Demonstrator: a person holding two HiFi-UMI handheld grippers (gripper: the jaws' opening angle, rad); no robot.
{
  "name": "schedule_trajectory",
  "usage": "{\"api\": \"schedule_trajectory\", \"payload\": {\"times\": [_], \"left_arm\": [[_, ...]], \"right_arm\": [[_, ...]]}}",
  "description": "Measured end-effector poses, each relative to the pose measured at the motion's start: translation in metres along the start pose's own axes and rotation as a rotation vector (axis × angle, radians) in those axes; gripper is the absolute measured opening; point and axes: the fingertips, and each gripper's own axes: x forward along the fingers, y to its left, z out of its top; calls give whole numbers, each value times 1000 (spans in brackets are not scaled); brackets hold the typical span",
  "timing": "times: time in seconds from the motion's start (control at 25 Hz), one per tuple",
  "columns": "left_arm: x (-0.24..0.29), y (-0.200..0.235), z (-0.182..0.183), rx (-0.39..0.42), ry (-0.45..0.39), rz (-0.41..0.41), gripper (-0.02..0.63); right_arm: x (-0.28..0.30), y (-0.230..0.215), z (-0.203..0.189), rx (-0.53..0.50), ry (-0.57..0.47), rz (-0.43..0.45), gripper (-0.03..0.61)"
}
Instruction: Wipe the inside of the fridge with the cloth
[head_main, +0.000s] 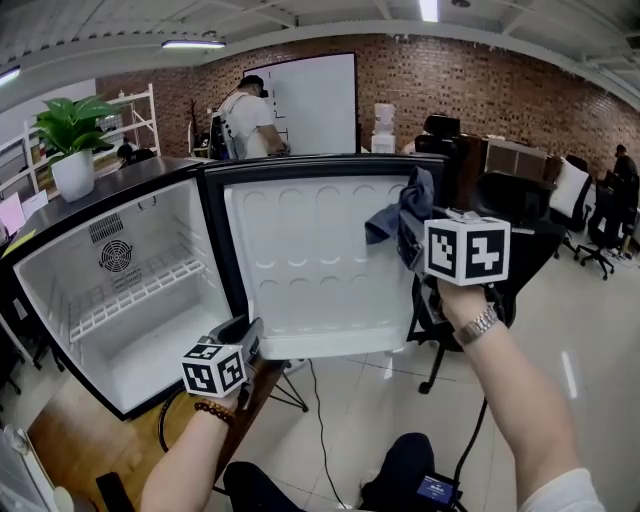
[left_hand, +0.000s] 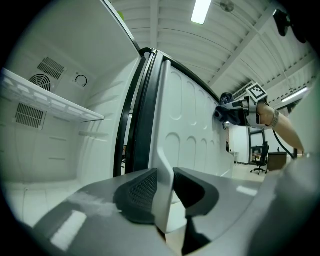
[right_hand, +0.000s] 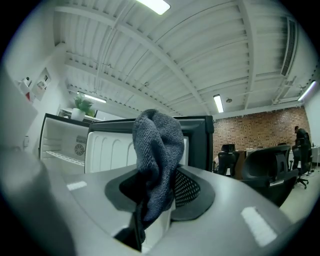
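Right gripper (right_hand: 159, 190): cloth (right_hand: 157, 142) (left gripper (left_hand: 165, 189): door (left_hand: 187, 125))

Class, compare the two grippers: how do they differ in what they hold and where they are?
The left gripper clamps the fridge door at its bottom edge; the right gripper clamps a grey cloth. The left gripper sits low; the right gripper is held high, near the door's top corner. Both have their jaws shut on something.

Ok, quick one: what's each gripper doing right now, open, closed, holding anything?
Left gripper: closed on the lower edge of the fridge door.
Right gripper: closed on the cloth.
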Motion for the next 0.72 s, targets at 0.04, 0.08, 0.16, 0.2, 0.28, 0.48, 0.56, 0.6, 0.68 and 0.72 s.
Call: {"api": "schedule_trajectory", "payload": {"times": [0.04, 0.08, 0.16, 0.2, 0.28, 0.48, 0.56, 0.6, 0.68, 0.72], "left_arm": [[0, 0, 0, -2, -1, 1, 109], [0, 0, 0, -3, 0, 1, 109], [0, 0, 0, -4, 0, -1, 109], [1, 0, 0, -5, 0, -2, 109], [1, -1, 0, -9, 0, -2, 109], [2, -1, 0, -17, -2, 1, 110], [3, -1, 0, -17, 0, 0, 110], [3, -1, 0, -17, 1, -1, 110], [3, -1, 0, -18, 3, -2, 110], [3, -2, 0, -17, 5, -2, 110]], "right_arm": [[-1, 3, 0, -1, -3, 6, 127], [-1, 8, -1, -4, -6, 18, 127], [-2, 30, -5, -18, -15, 59, 127], [-1, 45, -7, -30, -18, 90, 127], [4, 85, -17, -56, -12, 166, 127], [35, 183, -58, -61, 52, 343, 127], [50, 214, -69, -68, 70, 381, 127], [57, 225, -73, -74, 76, 390, 127], [70, 241, -80, -76, 90, 397, 127], [74, 246, -83, -71, 97, 399, 127]]}}
